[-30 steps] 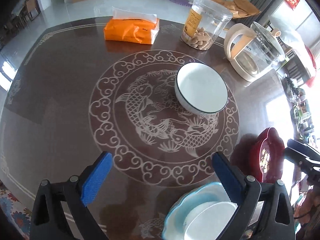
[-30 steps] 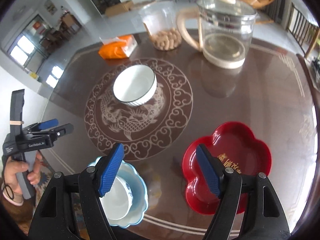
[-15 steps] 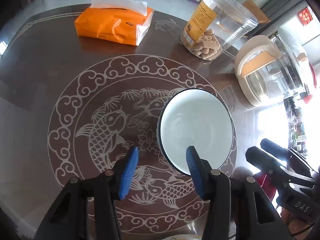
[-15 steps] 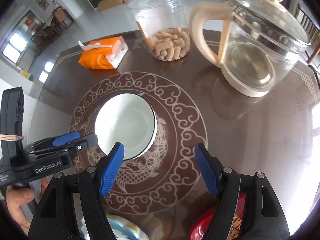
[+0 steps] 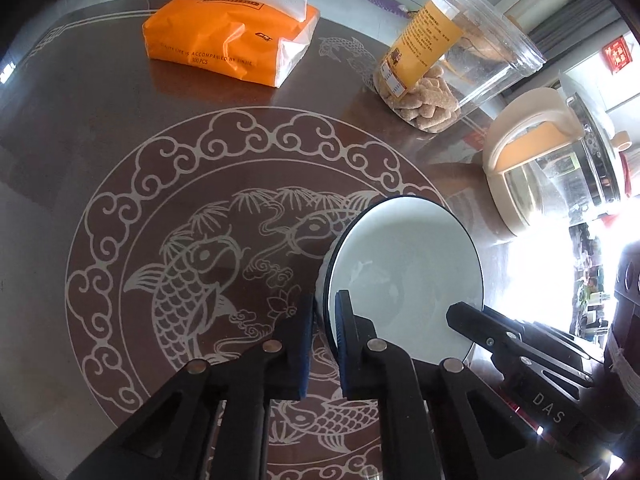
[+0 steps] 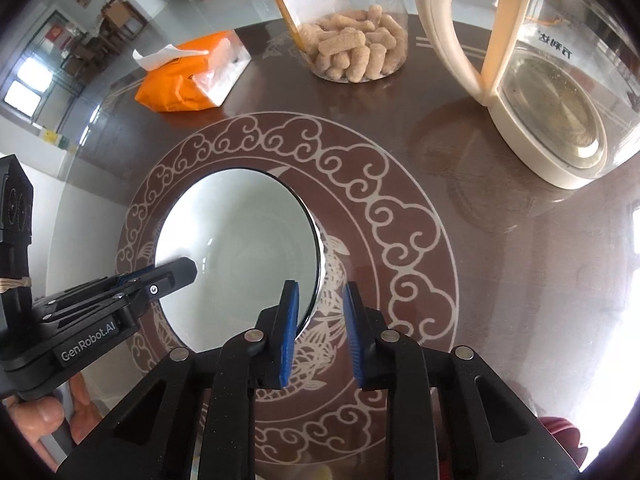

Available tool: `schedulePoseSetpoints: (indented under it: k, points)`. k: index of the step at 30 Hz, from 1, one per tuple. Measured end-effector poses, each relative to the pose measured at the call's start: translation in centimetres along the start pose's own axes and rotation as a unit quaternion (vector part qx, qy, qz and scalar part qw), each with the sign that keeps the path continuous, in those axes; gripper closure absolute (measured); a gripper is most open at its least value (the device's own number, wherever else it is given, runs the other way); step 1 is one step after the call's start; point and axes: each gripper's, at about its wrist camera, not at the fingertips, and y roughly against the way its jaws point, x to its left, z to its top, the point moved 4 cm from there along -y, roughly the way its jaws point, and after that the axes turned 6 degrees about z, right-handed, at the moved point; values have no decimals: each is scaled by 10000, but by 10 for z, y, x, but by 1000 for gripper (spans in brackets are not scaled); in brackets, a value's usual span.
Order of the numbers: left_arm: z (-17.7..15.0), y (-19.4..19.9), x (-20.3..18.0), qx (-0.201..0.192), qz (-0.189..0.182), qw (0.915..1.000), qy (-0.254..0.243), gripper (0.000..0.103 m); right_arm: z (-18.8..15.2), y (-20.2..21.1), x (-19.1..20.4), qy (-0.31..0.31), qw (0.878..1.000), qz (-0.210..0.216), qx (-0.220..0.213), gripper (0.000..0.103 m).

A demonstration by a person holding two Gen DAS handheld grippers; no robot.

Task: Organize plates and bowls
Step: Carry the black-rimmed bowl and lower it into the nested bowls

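- The white bowl [image 5: 404, 276] has a thin dark rim line, a plain glossy inside and nothing in it. It stands upright on the desk [image 5: 80, 152], on the right part of the pale ring of cloud scrolls with carp drawn inside, as the left wrist view shows it.
- The left hand-held gripper [image 5: 323, 314] has its blue pads pressed onto the bowl's rim at the near left edge, one pad outside the wall and one inside, pinching it.
- The right hand-held gripper [image 6: 320, 312] straddles the opposite edge of the rim, its left pad over the inside and its right pad outside. Its jaws are closing with the bowl wall between them; a gap still shows at the outer pad, so a firm pinch cannot be confirmed.
- In the right wrist view the left hand-held gripper reaches in over the bowl's left edge, with fingers [image 6: 40, 416] of the person's hand below it.
- Beyond the bowl the dark brown surface is bare up to an orange tissue pack [image 5: 228, 46], a clear jar of biscuit sticks [image 5: 444, 64] and a glass kettle with a cream handle [image 6: 532, 80], all well apart from the bowl.
- To the left of the bowl, in the left wrist view, the patterned ring is open.
- A sliver of a red dish [image 6: 560, 428] shows at the lower right of the right wrist view.
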Motion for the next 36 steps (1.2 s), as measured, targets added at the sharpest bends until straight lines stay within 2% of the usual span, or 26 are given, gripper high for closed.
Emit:
schedulePoseSetpoints:
  k: [4, 9, 19, 24, 28, 32, 36]
  points:
    - [-2, 2, -3, -65, 152, 9998, -122, 94, -2, 1, 6, 81, 9999, -153, -4, 88]
    - [-10, 17, -1, -31, -10, 10000, -76, 94, -4, 14, 8, -55, 9999, 44, -130, 89]
    - [-50, 109, -17, -441, -161, 9980, -414, 92, -34, 90, 45, 278, 9982, 179, -492, 89]
    - [-91, 159, -19, -623, -227, 9960, -597, 92, -72, 136, 70, 471, 9967, 221, -629, 89]
    - [-133, 182, -17, -678, -289, 9949, -688, 91, -113, 158, 86, 556, 9961, 261, -631, 89]
    - [-177, 188, -10, -654, -312, 9946, -748, 91, -159, 164, 91, 547, 9962, 356, -573, 89]
    - [-215, 173, -3, -559, -248, 9951, -779, 91, -197, 153, 90, 496, 9970, 388, -452, 88]
